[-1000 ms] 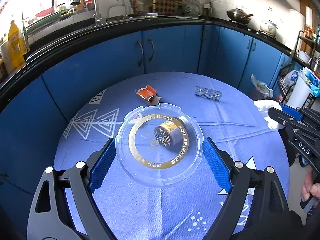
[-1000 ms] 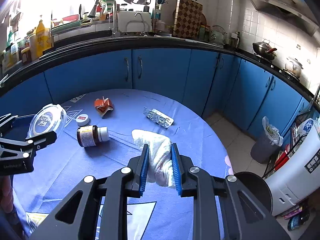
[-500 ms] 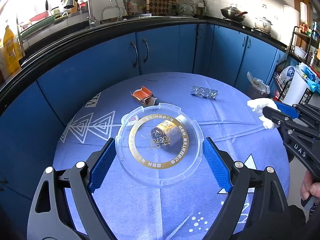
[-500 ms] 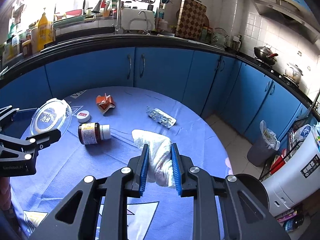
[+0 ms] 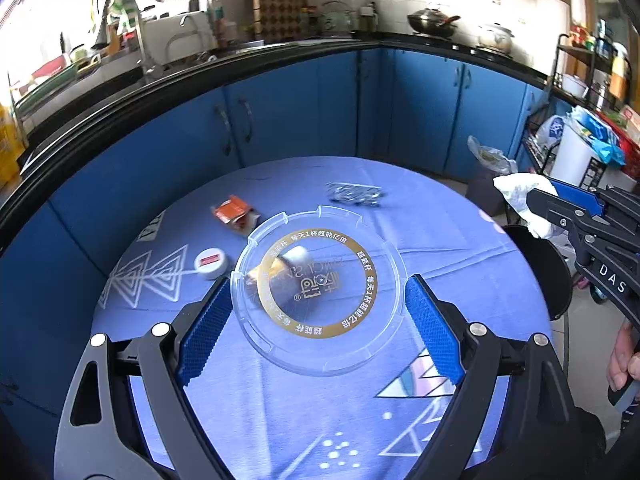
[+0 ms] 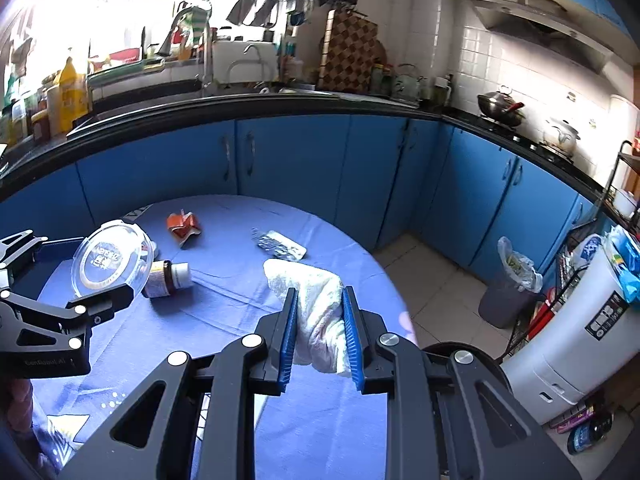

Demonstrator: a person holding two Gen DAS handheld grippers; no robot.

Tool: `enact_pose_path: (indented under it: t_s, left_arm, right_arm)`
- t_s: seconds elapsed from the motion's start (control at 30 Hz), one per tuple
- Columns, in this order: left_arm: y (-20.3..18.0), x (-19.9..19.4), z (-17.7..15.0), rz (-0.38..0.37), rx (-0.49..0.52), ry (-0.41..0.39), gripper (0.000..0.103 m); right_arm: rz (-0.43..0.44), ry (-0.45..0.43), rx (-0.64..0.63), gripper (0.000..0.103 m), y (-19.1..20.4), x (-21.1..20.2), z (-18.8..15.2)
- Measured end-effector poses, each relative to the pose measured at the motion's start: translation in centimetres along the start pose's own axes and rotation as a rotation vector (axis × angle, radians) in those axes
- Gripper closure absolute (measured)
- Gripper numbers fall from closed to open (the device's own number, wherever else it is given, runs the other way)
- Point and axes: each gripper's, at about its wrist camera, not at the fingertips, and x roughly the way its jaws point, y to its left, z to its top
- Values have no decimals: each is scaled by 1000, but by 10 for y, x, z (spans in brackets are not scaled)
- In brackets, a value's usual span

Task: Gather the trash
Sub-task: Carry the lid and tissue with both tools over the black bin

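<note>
Being held clear of the tabletop, a clear round lid clamped across its rim by the left gripper, a crumpled white tissue being pinched above the tabletop's right edge by the right gripper, a pill bottle being left lying near the left edge.

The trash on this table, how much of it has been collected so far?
Nothing looks binned yet. The left gripper holds a clear lid; the right gripper pinches a white tissue. An orange wrapper, blister pack, pill bottle and small cap remain.
</note>
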Motion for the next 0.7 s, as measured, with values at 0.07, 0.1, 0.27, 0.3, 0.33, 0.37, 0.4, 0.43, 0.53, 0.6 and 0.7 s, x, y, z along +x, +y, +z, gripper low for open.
enact_pose_path:
  t_s: [0.07,0.1,0.27,0.3,0.33,0.37,0.4,0.43,0.53,0.6,0.7]
  left_arm:
    - [-10,-1,3,-4,11,-2,17]
    - [-14,-1,4,-8,16,-2,17]
    - [-35,3,9,-23,37,4,17]
    - [-38,4,11,-25,42,5,17]
    - [-42,5,11,-27,47,7,17]
    - [-47,6,13,-29,54,7,17]
    - [-52,7,14,-32,59,8,17]
    - [-55,8,15,-34,62,8,17]
    - [-68,12,20,-47,74,14,17]
    - [-76,14,22,-54,85,16,17]
    - [-88,18,26,-69,103,18,17]
  right_arm:
    - [-7,-3,10,81,-7,-4,-2]
    - [-12,-5,15,81,-11,-6,-3]
    - [-27,-12,43,81,-32,-13,-10]
    - [-29,-12,46,81,-35,-13,-11]
    - [-32,-12,50,81,-38,-14,-13]
    - [-36,-13,57,81,-43,-15,-15]
    - [-38,-14,63,81,-46,-15,-16]
    - [-40,-14,69,81,-50,-16,-18]
    - [-52,-15,90,81,-64,-16,-23]
    - [-60,-12,103,81,-72,-17,-26]
    - [-77,-10,121,81,-87,-17,-32]
